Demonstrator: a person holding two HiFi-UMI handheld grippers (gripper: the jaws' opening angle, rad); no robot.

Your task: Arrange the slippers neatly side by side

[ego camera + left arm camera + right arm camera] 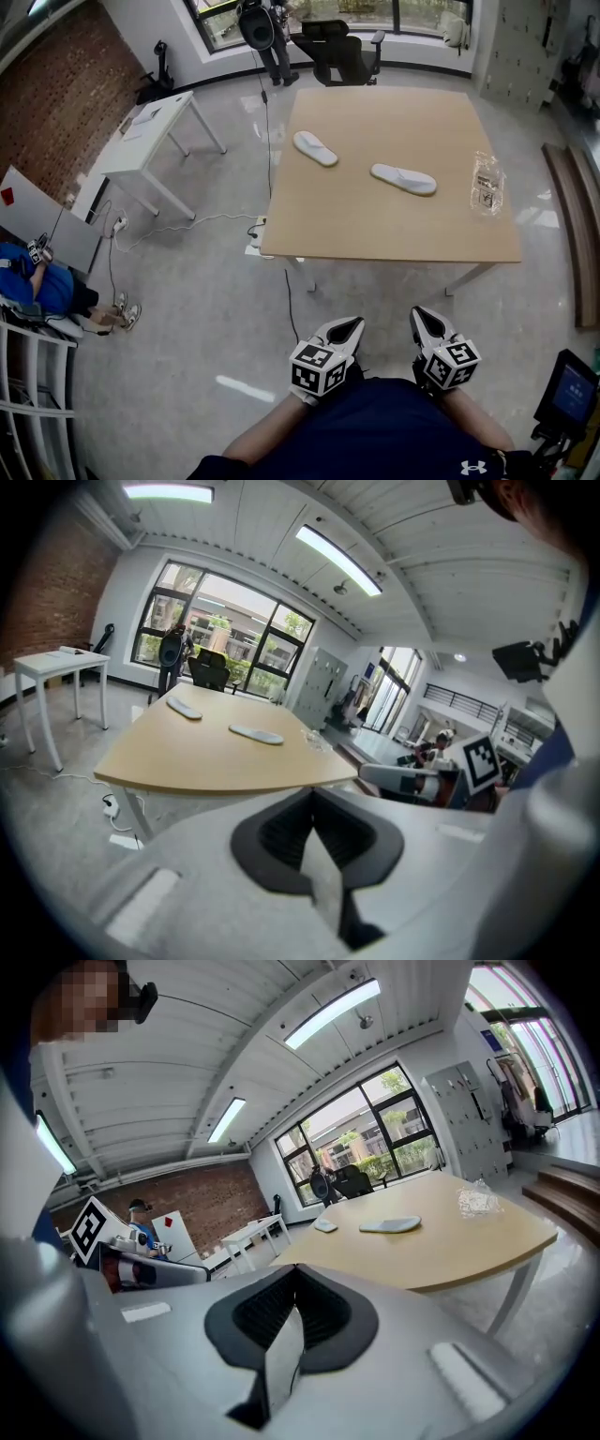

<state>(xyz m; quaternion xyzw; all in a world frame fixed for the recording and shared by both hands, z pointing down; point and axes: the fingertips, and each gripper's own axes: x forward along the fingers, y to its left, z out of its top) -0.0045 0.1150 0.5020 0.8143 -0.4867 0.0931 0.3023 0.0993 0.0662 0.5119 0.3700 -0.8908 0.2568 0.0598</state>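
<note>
Two white slippers lie apart on the wooden table (394, 225): one slipper (315, 148) at the far left, angled, the other slipper (404, 179) near the middle, pointing right. Both also show in the left gripper view as the far slipper (184, 708) and near slipper (256, 734), and in the right gripper view as a small slipper (325, 1225) and a longer slipper (390, 1225). My left gripper (349, 327) and right gripper (422, 318) hover over the floor, well short of the table's near edge, both shut and empty.
A crumpled clear plastic bag (487, 184) lies at the table's right side. A white side table (155, 131) stands to the left, with cables (187, 225) on the floor. A black office chair (342, 52) is behind the table. A person in blue (42, 286) sits at the far left.
</note>
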